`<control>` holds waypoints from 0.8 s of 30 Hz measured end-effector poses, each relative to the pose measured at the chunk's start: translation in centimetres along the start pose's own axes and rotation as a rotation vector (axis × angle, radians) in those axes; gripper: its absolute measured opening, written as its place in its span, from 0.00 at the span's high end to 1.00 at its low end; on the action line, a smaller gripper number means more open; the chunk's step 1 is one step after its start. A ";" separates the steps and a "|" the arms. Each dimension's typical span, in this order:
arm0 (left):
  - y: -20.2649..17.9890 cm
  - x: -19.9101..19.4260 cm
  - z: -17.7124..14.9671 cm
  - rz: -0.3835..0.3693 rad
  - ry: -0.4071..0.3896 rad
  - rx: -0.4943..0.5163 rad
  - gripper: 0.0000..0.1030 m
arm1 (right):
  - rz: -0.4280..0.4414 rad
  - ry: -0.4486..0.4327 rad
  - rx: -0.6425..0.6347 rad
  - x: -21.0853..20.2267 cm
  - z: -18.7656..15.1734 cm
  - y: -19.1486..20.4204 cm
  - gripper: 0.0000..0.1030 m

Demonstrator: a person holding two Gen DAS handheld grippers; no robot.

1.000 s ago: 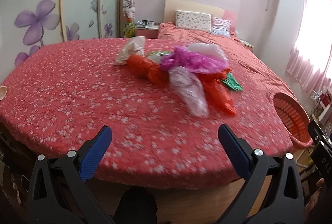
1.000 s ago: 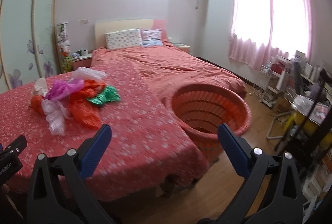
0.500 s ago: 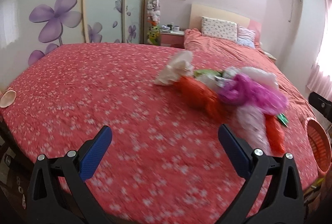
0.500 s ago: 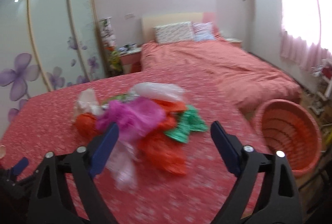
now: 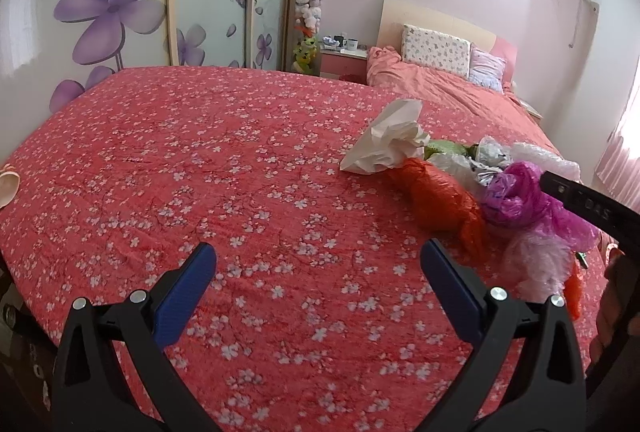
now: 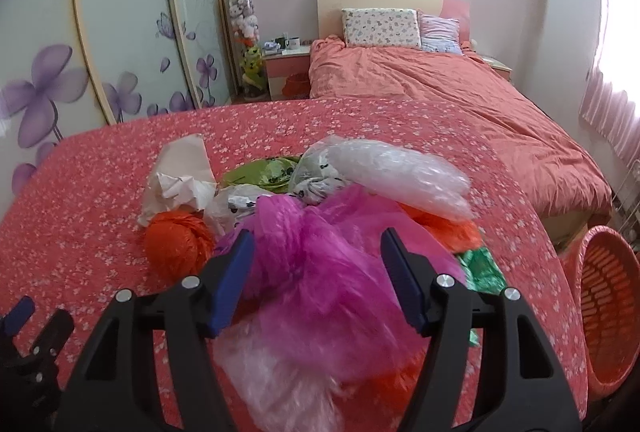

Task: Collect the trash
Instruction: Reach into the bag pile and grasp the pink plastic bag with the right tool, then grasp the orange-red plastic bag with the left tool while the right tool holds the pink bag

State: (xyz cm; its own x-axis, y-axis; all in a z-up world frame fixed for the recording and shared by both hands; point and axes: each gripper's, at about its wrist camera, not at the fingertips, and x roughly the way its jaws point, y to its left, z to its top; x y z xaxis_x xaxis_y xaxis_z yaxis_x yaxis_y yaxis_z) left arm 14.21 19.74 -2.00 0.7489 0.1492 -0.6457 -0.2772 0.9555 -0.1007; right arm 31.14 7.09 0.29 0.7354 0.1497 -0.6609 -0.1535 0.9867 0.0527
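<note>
Right tongs (image 6: 316, 256): spread wide and holding nothing, they are hanging low over the near end of the trash pile, with the magenta plastic bag (image 6: 320, 264) lying between the two blue tips.
Left tongs (image 5: 318, 264): also spread wide and holding nothing, they are hovering over bare red flowered bedspread (image 5: 224, 160); the pile is lying ahead and off to their right, well apart from the tips.
Nearer hand: the right one is looking far better placed; a squeeze there would likely be catching the magenta bag first.
Pile's long axis: in the right view it is running away from the tongs, from a pale pink bag (image 6: 280, 376) nearest, through the magenta bag, to a clear bubble-wrap piece (image 6: 400, 180) and a green wrapper (image 6: 264, 172) at the far end.
Pile's sides: an orange bag (image 6: 176, 244) and crumpled white paper (image 6: 180, 180) are sitting on its left, and a green foil scrap (image 6: 480, 268) on its right.
Basket: an orange laundry basket (image 6: 604, 312) is standing on the floor past the bed's right edge, to the right of the right tongs, so a carry would be going rightward.
</note>
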 end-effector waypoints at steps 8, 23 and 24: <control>0.5 1.2 0.0 -0.037 0.019 -0.008 0.02 | -0.032 0.059 -0.081 2.5 -0.3 1.7 0.62; -1.4 1.9 0.6 -0.105 0.022 0.017 0.05 | 0.026 -0.092 -0.033 -3.3 1.1 -0.3 0.82; -1.5 1.9 0.6 -0.111 0.023 0.017 0.06 | 0.032 -0.107 -0.025 -3.9 1.3 -0.6 0.82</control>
State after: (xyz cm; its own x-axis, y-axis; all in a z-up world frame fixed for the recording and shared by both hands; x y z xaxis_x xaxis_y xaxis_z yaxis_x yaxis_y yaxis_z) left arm 16.40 18.71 -2.61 0.7602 0.0370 -0.6486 -0.1830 0.9701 -0.1592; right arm 29.21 6.01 3.84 0.7962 0.1879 -0.5752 -0.1933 0.9797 0.0525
